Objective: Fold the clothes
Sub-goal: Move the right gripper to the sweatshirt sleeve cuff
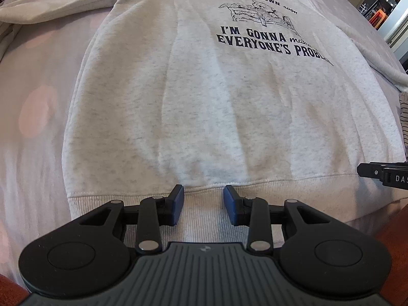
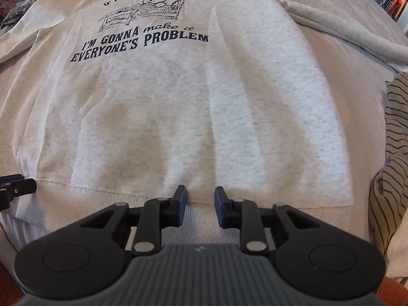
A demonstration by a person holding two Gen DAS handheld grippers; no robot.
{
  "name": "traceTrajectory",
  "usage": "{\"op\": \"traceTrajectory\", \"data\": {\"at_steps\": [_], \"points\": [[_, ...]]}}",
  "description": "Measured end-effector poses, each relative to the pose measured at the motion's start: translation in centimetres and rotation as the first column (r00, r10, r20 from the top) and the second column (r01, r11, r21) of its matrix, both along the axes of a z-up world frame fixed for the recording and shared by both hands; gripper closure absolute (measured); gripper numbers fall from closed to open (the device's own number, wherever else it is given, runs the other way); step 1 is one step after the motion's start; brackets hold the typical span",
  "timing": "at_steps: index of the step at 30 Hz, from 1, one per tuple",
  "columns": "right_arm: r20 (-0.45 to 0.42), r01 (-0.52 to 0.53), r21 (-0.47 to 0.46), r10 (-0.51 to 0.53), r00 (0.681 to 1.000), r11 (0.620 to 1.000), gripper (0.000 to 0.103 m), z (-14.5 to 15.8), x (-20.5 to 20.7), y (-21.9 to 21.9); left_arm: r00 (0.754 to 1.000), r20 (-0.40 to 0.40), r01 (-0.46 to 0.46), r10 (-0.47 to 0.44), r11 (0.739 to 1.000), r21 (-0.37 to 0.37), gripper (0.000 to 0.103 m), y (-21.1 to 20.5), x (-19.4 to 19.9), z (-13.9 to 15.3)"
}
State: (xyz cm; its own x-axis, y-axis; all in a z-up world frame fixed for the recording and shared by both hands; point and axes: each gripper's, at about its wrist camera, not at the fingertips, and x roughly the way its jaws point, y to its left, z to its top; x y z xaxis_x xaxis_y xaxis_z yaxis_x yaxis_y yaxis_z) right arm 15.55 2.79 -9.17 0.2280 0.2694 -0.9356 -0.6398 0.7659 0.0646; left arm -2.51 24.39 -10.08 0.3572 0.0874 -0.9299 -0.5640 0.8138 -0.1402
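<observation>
A light grey sweatshirt [image 1: 204, 102] [image 2: 191, 102] lies flat, front up, on a pale pink bed cover, with dark printed text and a drawing on its chest. Its ribbed hem [image 1: 102, 204] [image 2: 102, 199] is nearest to me. My left gripper [image 1: 204, 191] points steeply down over the left half of the hem. Its blue pads stand apart with flat ribbing showing between them, and nothing is pinched. My right gripper [image 2: 200, 191] hangs the same way over the right half of the hem, open. At the left wrist view's right edge, a finger [image 1: 374, 172] of the right gripper shows.
The sleeves [image 1: 38, 2] [image 2: 344, 30] spread out to both sides. A striped garment [image 2: 392, 153] is bunched at the right of the hem. Dark patterned cloth [image 2: 30, 0] lies at the far left. The bed cover [image 1: 33, 127] surrounds the sweatshirt. Room furniture [image 1: 382, 12] stands beyond the far right.
</observation>
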Motion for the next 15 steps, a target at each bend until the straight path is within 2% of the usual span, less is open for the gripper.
{"op": "traceTrajectory", "data": {"at_steps": [2,4,6,9,11,14,15], "points": [[-0.008,0.020,0.032,-0.020,1.000,0.999,0.075,0.4,0.2,-0.4,1.000,0.022,-0.013,0.013,1.000,-0.016,0.071,0.3,-0.3,0.4],[-0.025,0.067,0.106,-0.065,0.998,0.992,0.075,1.1,0.7,-1.3,0.999,0.049,-0.020,0.021,0.999,-0.027,0.070,0.6,-0.3,1.1],[-0.051,0.119,0.190,-0.111,0.993,0.975,0.073,2.1,1.4,-2.4,0.997,0.078,-0.027,0.028,0.999,-0.018,0.065,1.0,-0.1,1.8],[-0.063,0.176,0.264,-0.165,0.984,0.948,0.070,3.4,2.9,-3.6,0.993,0.112,-0.039,0.038,0.999,0.006,0.062,1.7,0.6,2.8],[-0.014,0.185,0.273,-0.188,0.982,0.944,0.062,4.4,4.1,-4.4,0.992,0.119,-0.040,0.037,0.999,0.021,0.061,2.0,1.3,3.2],[0.072,0.199,0.258,-0.224,0.972,0.945,0.060,5.7,6.1,-5.8,0.990,0.133,-0.046,0.039,0.998,0.051,0.054,2.5,2.3,3.8],[0.095,0.206,0.255,-0.236,0.967,0.945,0.053,6.1,6.9,-6.4,0.989,0.139,-0.048,0.039,0.997,0.062,0.050,2.6,2.7,4.0]]}}
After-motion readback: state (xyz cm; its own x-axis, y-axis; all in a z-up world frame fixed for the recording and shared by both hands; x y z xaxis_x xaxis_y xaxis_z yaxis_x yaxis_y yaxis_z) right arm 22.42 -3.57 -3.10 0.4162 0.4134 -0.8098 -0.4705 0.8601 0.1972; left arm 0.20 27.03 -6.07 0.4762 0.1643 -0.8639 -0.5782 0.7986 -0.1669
